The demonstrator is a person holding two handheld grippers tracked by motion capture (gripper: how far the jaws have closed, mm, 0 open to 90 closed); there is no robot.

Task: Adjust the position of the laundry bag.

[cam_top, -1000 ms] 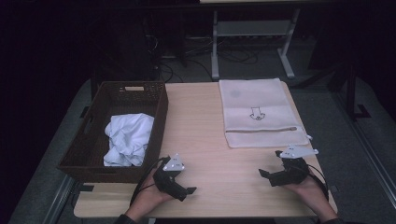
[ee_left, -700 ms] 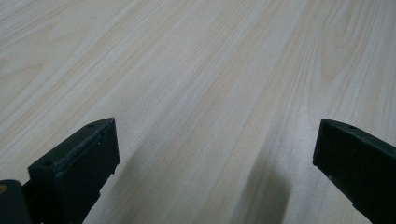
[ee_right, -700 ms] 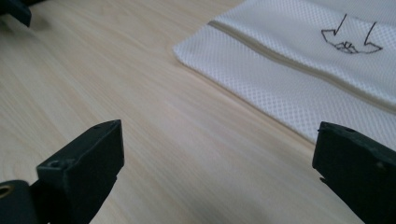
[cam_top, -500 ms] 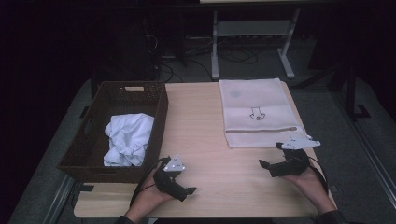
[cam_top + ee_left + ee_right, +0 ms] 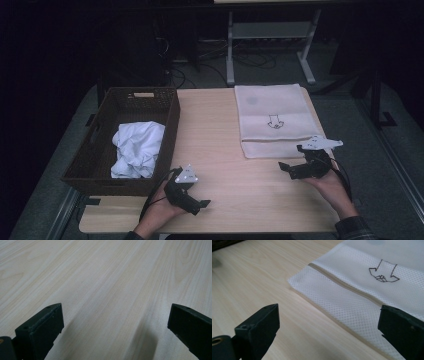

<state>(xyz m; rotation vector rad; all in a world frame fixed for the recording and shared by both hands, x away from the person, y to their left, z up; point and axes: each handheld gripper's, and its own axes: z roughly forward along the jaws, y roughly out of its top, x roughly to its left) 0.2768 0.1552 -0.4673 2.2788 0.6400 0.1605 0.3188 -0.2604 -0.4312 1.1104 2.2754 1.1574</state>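
My right gripper (image 5: 292, 170): jaws spread wide, nothing between them, low over the table near its front edge; the mesh laundry bag (image 5: 372, 285) lies just ahead, its near corner and zipper (image 5: 347, 286) between my jaw tips in the right gripper view.

My left gripper (image 5: 197, 205): jaws spread, over bare wood.

Table (image 5: 215, 130): pale wood grain.

Bag: white mesh, flat, small black line drawing (image 5: 274, 123).

Wicker basket (image 5: 170, 120): dark, at table's left, holding crumpled white cloth (image 5: 136, 149).

Beyond: dim floor, metal stand (image 5: 270, 37).
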